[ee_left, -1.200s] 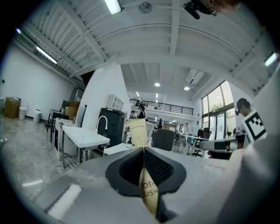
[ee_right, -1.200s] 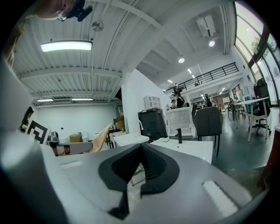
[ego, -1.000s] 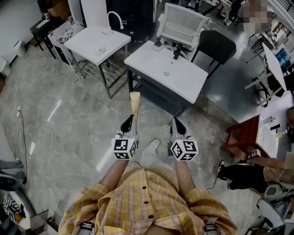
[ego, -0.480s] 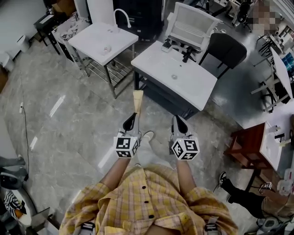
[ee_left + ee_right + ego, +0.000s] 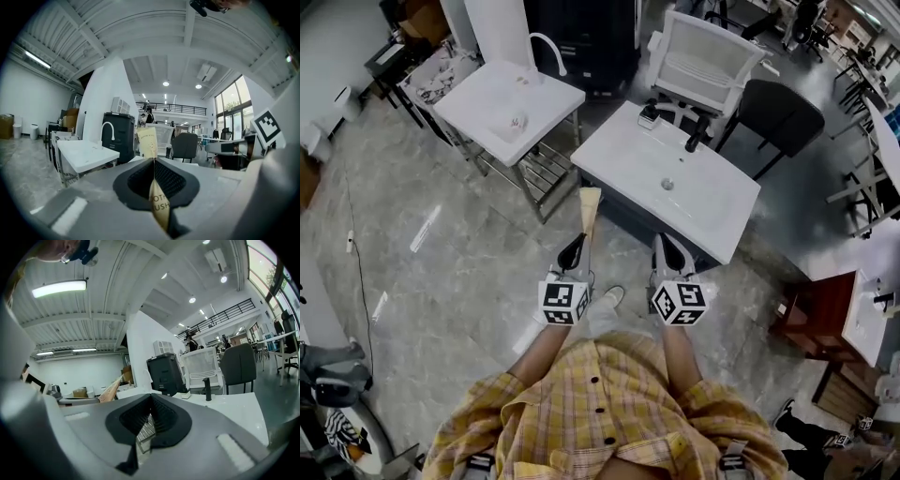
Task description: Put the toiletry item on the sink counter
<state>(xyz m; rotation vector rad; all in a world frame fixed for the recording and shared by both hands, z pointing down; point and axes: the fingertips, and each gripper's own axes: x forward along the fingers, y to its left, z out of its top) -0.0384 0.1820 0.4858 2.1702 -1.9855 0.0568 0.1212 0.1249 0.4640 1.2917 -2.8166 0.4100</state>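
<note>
A flat tan toothbrush packet (image 5: 589,210) sticks forward out of my left gripper (image 5: 577,242), which is shut on its lower end. In the left gripper view the packet (image 5: 148,142) stands upright, pinched between the dark pads of that gripper (image 5: 153,160). My right gripper (image 5: 666,242) hangs beside it, shut with nothing held; its tips (image 5: 150,398) meet. The packet (image 5: 110,389) shows at its left. The white sink counter (image 5: 630,159) with a black faucet (image 5: 697,137) stands just ahead of both grippers, which are short of its near edge.
A second white sink table (image 5: 487,86) with a curved white tap (image 5: 546,47) stands to the left, a wire rack (image 5: 534,161) beneath it. A dark office chair (image 5: 782,114) and a white mesh chair (image 5: 709,56) sit behind the counter. A brown cabinet (image 5: 814,317) is at right.
The sink counter has come closer and more central in the head view as the person walks toward it. Both grippers keep their pose, and the left still holds the packet.
</note>
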